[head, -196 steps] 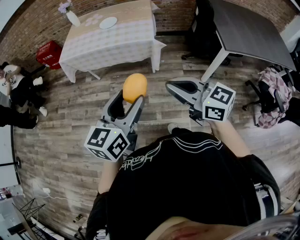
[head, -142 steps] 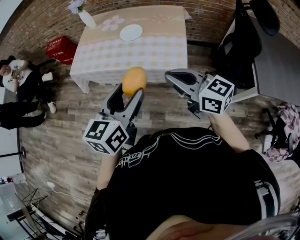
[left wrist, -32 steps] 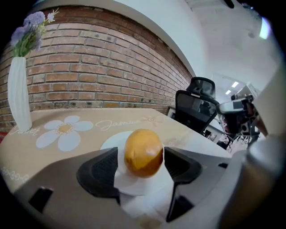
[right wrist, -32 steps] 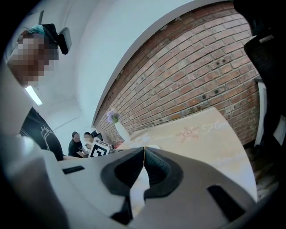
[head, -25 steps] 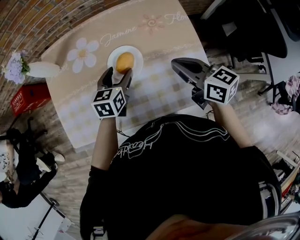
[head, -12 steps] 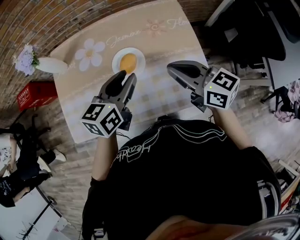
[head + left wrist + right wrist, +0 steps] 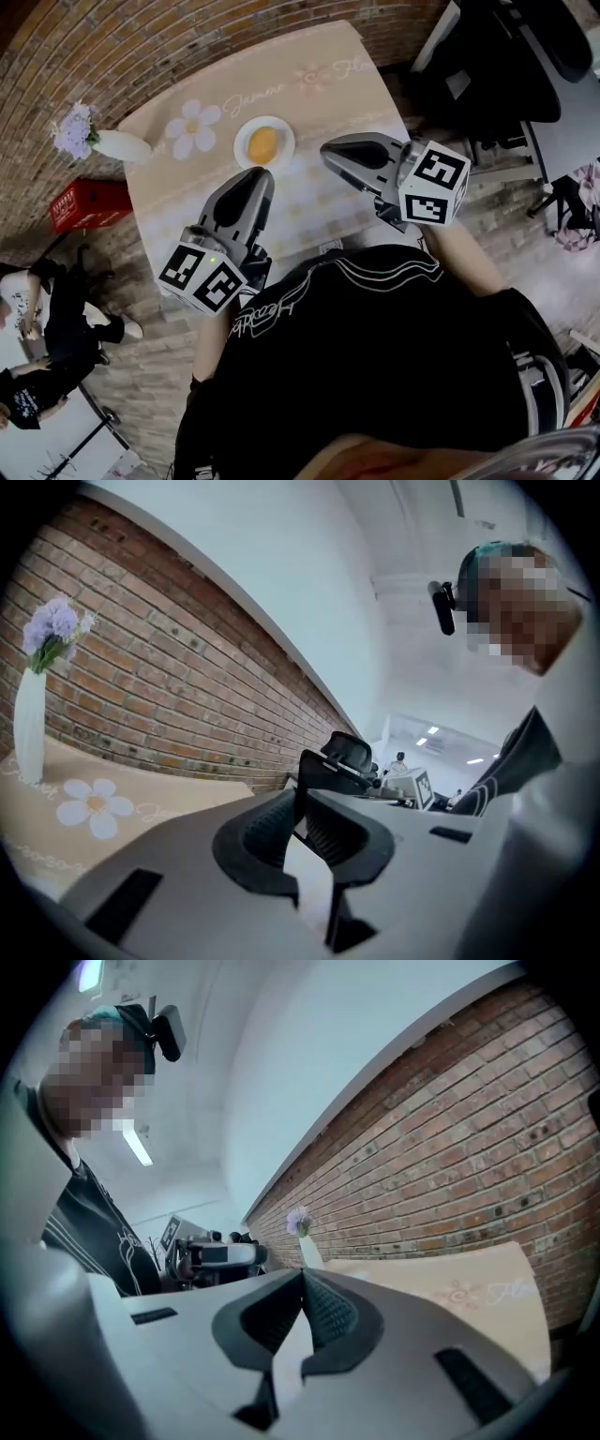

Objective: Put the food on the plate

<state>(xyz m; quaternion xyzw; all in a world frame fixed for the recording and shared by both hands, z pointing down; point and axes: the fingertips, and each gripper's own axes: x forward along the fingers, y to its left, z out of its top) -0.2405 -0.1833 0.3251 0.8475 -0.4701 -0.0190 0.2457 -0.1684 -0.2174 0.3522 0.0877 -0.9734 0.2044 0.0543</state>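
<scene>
Food (image 7: 263, 144) lay on plate (image 7: 285, 150), mid table (image 7: 319, 89). Left gripper (image 7: 249, 178) hung near plate, not touching; jaws just closing, tips met, nothing between. Right gripper (image 7: 330, 150) over table, jaws together, empty.

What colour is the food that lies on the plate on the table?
Orange-yellow. The food shows best in the head view, lying on the white plate.

Food (image 7: 263, 144) lay on plate (image 7: 284, 130) on the bench (image 7: 319, 103), just ahead of the left tongs (image 7: 249, 181), whose jaws had just been closing, nothing between. Right tongs (image 7: 339, 156) hung right of the plate. Vase (image 7: 122, 146) stood on the bench, well left of both tongs.
</scene>
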